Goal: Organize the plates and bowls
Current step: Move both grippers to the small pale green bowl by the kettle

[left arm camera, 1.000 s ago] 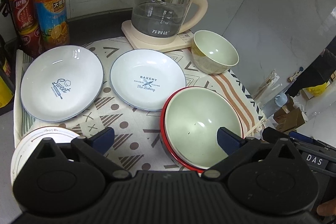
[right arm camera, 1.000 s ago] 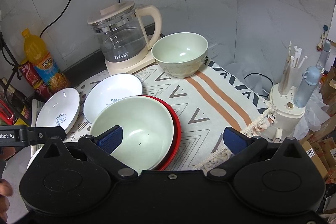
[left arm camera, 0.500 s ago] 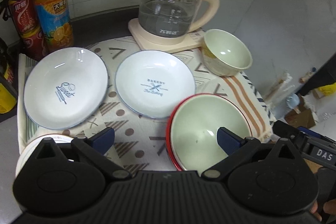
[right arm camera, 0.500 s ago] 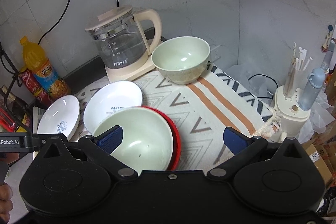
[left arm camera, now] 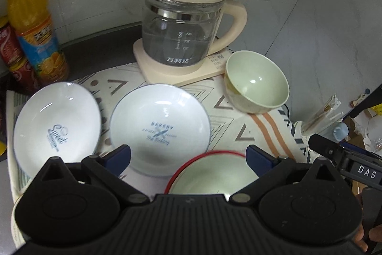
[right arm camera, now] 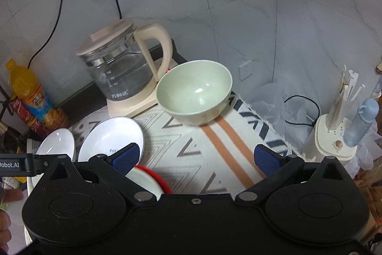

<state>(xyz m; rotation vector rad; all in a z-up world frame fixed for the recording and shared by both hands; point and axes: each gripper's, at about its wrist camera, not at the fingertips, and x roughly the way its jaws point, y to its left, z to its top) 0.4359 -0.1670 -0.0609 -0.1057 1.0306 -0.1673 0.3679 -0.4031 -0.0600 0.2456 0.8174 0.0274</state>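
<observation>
Green bowl (right arm camera: 194, 92) sits at the far edge of the cloth (right arm camera: 214, 149), just beside the kettle (right arm camera: 121, 71). I've got both tools wide apart and empty: right gripper (right arm camera: 195, 157) over bare cloth, so decent room ahead, left gripper (left arm camera: 188, 155) over the bakery plate (left arm camera: 160, 128). Sweet plate (left arm camera: 57, 123) lies near the cloth's left edge, close beside it. Bigger green bowl (left arm camera: 214, 178) nests in a red-rimmed one (left arm camera: 181, 171) at the near edge, mostly hidden under my tool. Bottle (left arm camera: 35, 40) stands off the back-left corner.
</observation>
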